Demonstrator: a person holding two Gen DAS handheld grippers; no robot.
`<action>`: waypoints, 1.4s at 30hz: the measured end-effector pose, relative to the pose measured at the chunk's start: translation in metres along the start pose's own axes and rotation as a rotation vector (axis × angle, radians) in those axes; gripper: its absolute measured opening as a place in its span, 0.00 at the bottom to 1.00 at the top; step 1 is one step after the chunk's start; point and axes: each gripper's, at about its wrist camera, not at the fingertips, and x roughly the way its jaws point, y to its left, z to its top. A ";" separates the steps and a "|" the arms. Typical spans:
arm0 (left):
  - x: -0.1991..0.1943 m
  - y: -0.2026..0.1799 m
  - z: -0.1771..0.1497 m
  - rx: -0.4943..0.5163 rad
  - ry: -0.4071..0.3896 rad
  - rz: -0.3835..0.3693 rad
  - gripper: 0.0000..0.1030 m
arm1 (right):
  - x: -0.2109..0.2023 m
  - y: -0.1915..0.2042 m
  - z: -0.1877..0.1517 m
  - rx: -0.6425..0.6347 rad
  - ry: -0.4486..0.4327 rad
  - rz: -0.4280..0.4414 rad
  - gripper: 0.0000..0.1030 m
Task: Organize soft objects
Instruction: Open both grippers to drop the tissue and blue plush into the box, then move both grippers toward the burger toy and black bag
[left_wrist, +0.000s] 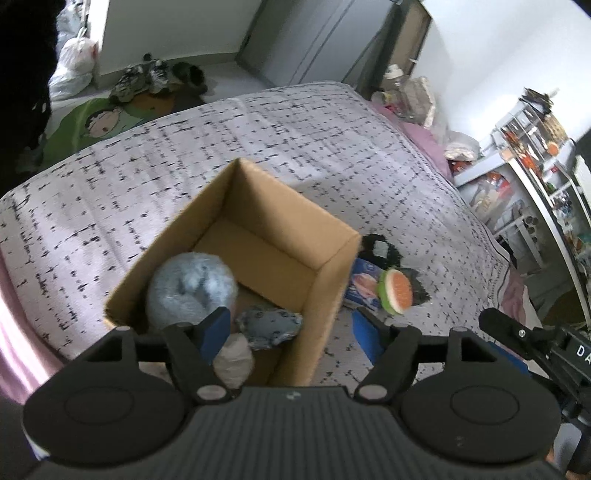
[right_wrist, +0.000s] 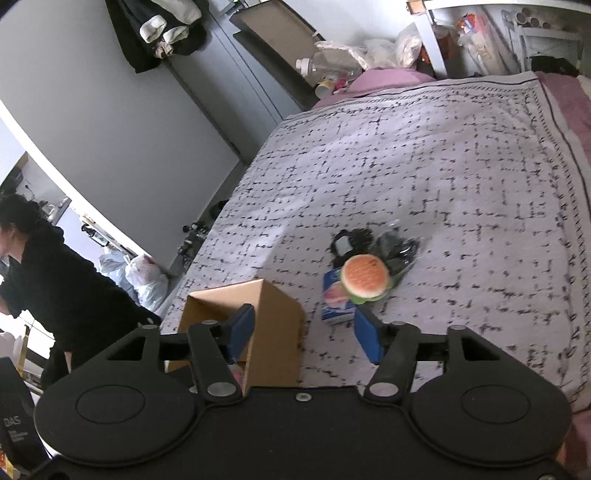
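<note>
Soft, even daylight, moderately bright; no hard glare on the bedspread (right_wrist: 424, 177). Faint diffuse shadow beyond the jaws, beside the cardboard box (left_wrist: 258, 236). Box interior dimmer than its rim. Motion blur smears the bedspread pattern and the burger plush (right_wrist: 365, 275) ahead of the jaws. Strong fisheye bending at edges; corners vignette to black. White wall at far right overexposed.

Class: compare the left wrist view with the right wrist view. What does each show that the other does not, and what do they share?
Left only: the box's inside, holding a fluffy blue-grey ball, a patterned blue pouch and a pale ball. Right only: a person in black and hanging clothes. Both: the cardboard box, burger toy and patterned bedspread.
</note>
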 end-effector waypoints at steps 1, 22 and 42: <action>0.000 -0.004 -0.001 0.011 -0.002 -0.001 0.71 | -0.001 -0.002 0.002 -0.001 -0.001 0.000 0.63; 0.014 -0.081 -0.003 0.111 -0.025 -0.003 0.74 | -0.004 -0.062 0.039 0.057 -0.004 0.020 0.64; 0.072 -0.134 0.003 0.177 0.020 0.020 0.74 | 0.044 -0.107 0.058 0.169 0.026 0.054 0.73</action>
